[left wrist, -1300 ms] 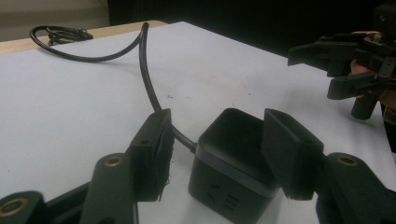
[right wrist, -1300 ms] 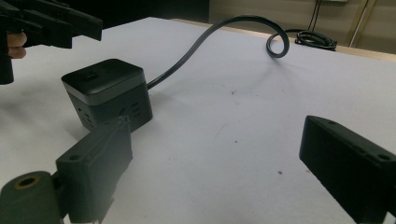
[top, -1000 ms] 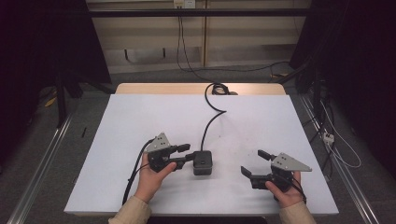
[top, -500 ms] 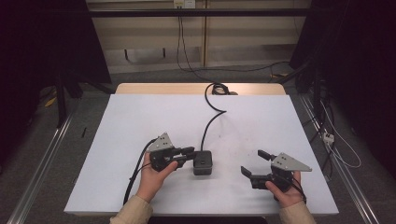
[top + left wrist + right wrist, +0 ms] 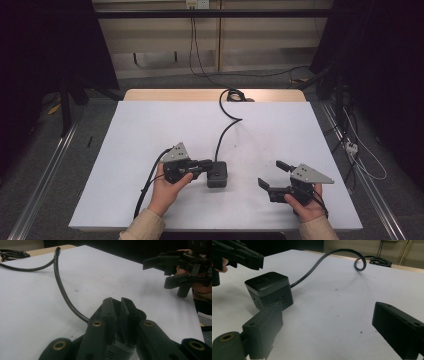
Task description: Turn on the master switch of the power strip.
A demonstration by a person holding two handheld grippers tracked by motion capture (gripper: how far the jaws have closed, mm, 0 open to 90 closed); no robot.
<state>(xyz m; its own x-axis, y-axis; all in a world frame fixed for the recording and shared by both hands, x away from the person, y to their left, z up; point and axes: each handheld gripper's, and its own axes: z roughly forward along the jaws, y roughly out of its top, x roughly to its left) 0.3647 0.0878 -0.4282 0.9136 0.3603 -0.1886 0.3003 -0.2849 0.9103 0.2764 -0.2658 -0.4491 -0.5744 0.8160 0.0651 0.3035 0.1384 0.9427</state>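
A black cube power socket (image 5: 217,174) (image 5: 268,288) rests near the front middle of the white table (image 5: 150,130). Its black cable (image 5: 225,132) (image 5: 60,285) (image 5: 317,262) curves away to the far edge. My left gripper (image 5: 207,163) (image 5: 118,301) (image 5: 259,261) lies level, its tips over the cube's left top edge. Its jaws have just been closing and now stand almost together with nothing between them. My right gripper (image 5: 269,173) (image 5: 327,308) (image 5: 155,273) is open to the right of the cube, pointing at it and apart from it.
The cable ends in a coil (image 5: 235,95) on the wooden strip at the table's far edge. More cables (image 5: 360,160) lie on the floor at the right. Metal rails (image 5: 45,170) run along both sides of the table.
The left gripper's jaws have drawn together beside the cube. Both hands and the cube have stayed where they were.
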